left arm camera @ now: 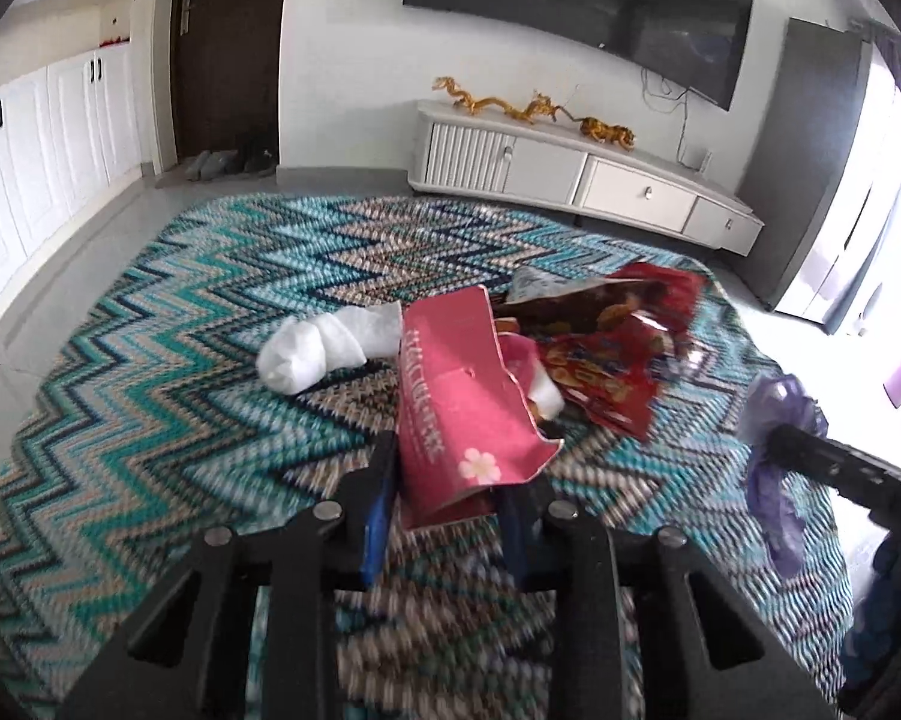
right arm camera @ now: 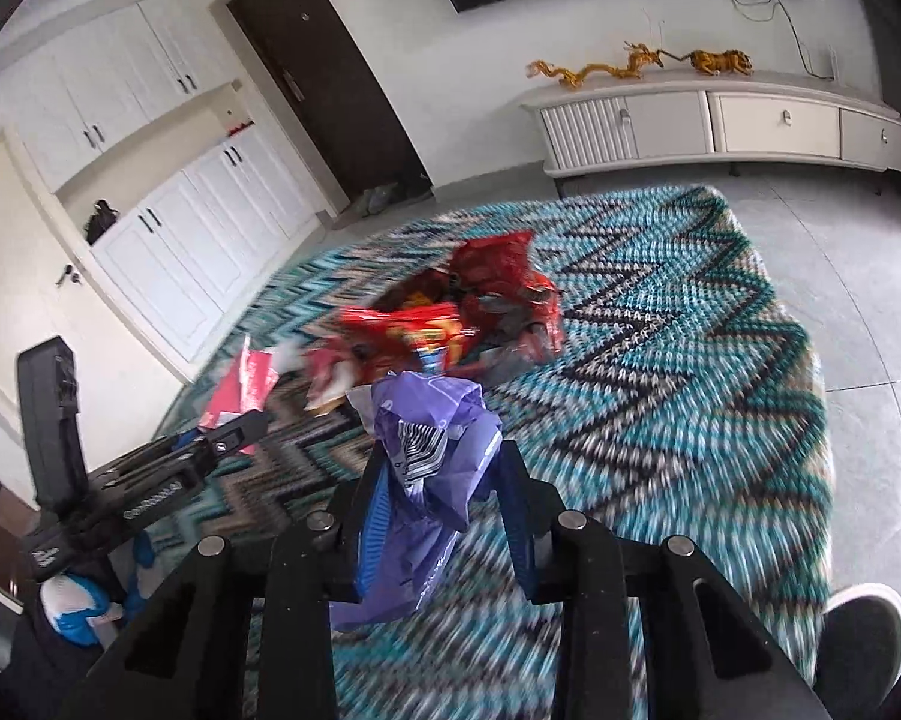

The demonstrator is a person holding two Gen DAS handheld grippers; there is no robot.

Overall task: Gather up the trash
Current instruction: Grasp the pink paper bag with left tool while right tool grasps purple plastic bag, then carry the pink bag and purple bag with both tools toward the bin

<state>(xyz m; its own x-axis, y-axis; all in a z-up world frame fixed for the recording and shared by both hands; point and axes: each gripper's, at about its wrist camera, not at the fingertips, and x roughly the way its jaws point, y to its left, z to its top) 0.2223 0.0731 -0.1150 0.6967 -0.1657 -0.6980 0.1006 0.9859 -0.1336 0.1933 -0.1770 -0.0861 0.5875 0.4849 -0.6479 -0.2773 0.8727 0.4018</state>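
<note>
Between the left tongs (left arm camera: 450, 480), nearly shut, a pink box (left arm camera: 462, 396) is pinched by one torn edge; right tongs (right arm camera: 444, 474) clamp a purple bag (right arm camera: 432, 456). Either could slip or tear free.

left gripper (left arm camera: 450, 474) clamped, right gripper (right arm camera: 441, 474) (angled down) clamped

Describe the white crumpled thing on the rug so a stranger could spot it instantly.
Start at the zigzag teal rug before the TV cabinet. Left of the pink carton lies a white paper wad, the only plain white, unprinted piece among the trash.
</note>
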